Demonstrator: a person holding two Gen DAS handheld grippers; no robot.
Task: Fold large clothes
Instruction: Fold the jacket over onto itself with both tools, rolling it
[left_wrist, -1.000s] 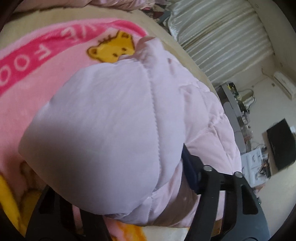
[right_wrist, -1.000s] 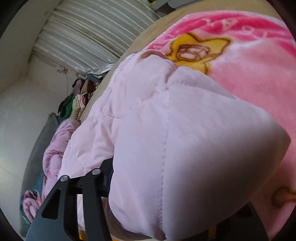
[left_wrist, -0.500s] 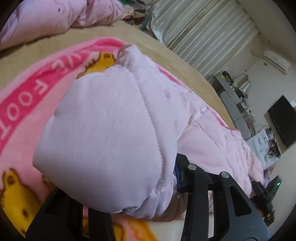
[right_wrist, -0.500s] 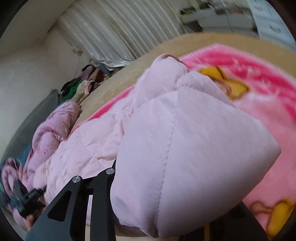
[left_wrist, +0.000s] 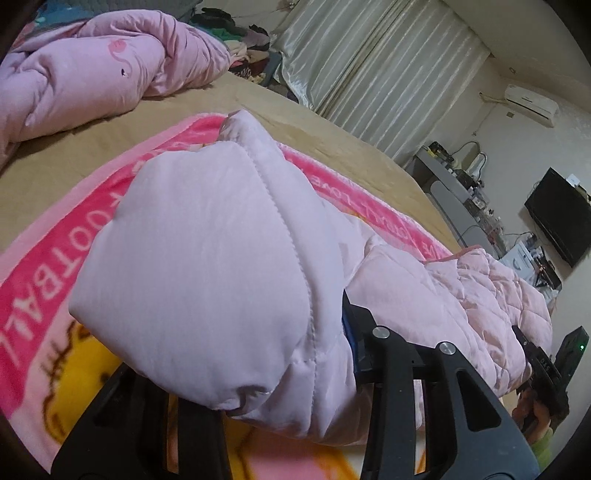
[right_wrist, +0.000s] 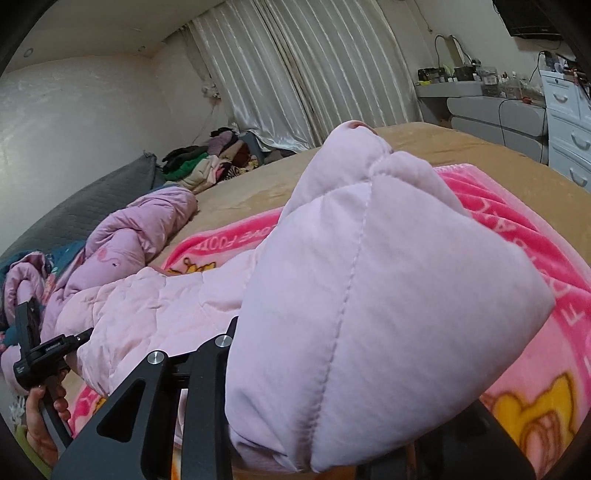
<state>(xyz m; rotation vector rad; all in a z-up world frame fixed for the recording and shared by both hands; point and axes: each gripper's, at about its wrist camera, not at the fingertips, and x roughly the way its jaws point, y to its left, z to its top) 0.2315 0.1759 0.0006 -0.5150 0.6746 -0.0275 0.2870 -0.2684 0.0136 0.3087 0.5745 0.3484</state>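
A pale pink quilted jacket (left_wrist: 207, 258) lies across a pink cartoon blanket (left_wrist: 55, 258) on the bed. My left gripper (left_wrist: 266, 369) is shut on a puffy fold of it, which bulges over the black fingers (left_wrist: 388, 369) and hides the pads. In the right wrist view the same jacket (right_wrist: 388, 295) swells over my right gripper (right_wrist: 332, 398), shut on another thick fold. The quilted body of the jacket stretches between the two grips, raised a little off the blanket (right_wrist: 517, 229). A hand (right_wrist: 40, 417) holding the left tool shows at the lower left.
A crumpled pink duvet (left_wrist: 92, 74) lies at the head of the tan bed sheet (left_wrist: 314, 140). A pile of clothes (right_wrist: 207, 158) sits by the pale curtains (left_wrist: 369, 66). A grey desk (right_wrist: 480, 103), white drawers (right_wrist: 565, 122) and a dark screen (left_wrist: 557, 214) stand beyond the bed.
Both grippers have risen and rolled toward level, lifting the jacket folds with them. Their jaws have narrowed onto the fabric. More of the room and bed shows now.
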